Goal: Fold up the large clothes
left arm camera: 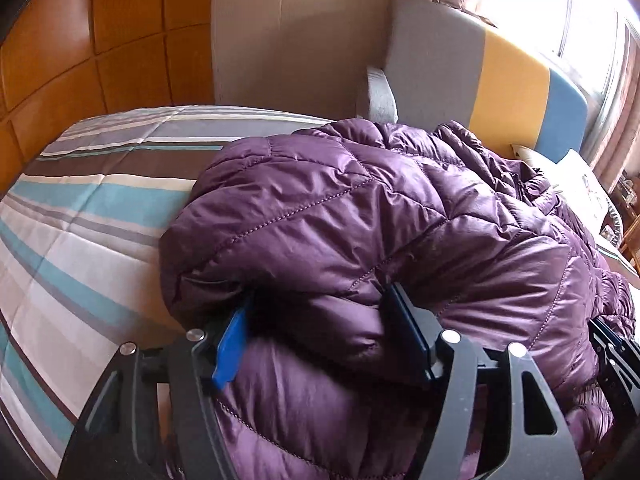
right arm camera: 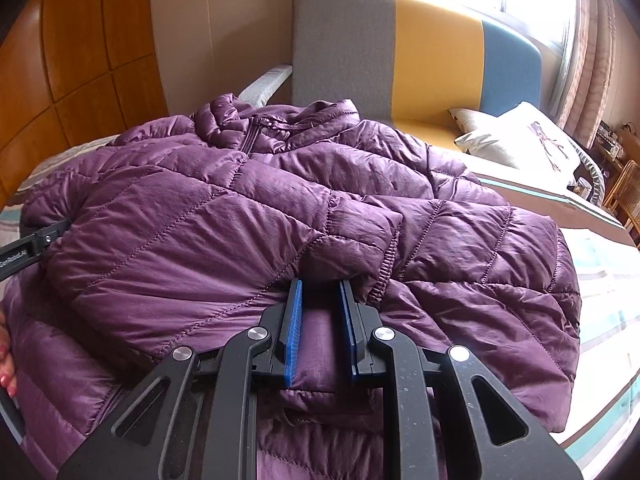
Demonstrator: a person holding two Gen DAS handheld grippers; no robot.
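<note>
A purple quilted puffer jacket [left arm camera: 360, 216] lies on the striped bed, its collar and zipper toward the headboard in the right wrist view [right arm camera: 248, 200]. My left gripper [left arm camera: 320, 312] has its blue-padded jaws around a thick fold of the jacket's hem edge. My right gripper [right arm camera: 318, 300] grips another fold of the jacket between its blue pads [right arm camera: 294, 320], near a sleeve cuff [right arm camera: 384, 264]. The left gripper's body shows at the left edge of the right wrist view [right arm camera: 36, 240]. The right gripper's body shows at the far right of the left wrist view [left arm camera: 612, 344].
A striped bedspread [left arm camera: 80, 216] covers the bed. A grey, yellow and blue headboard [right arm camera: 420, 52] stands behind, with pillows [right arm camera: 516, 140] at the right. Wooden wardrobe panels [right arm camera: 80, 48] are at the left. A window and curtain are at the far right.
</note>
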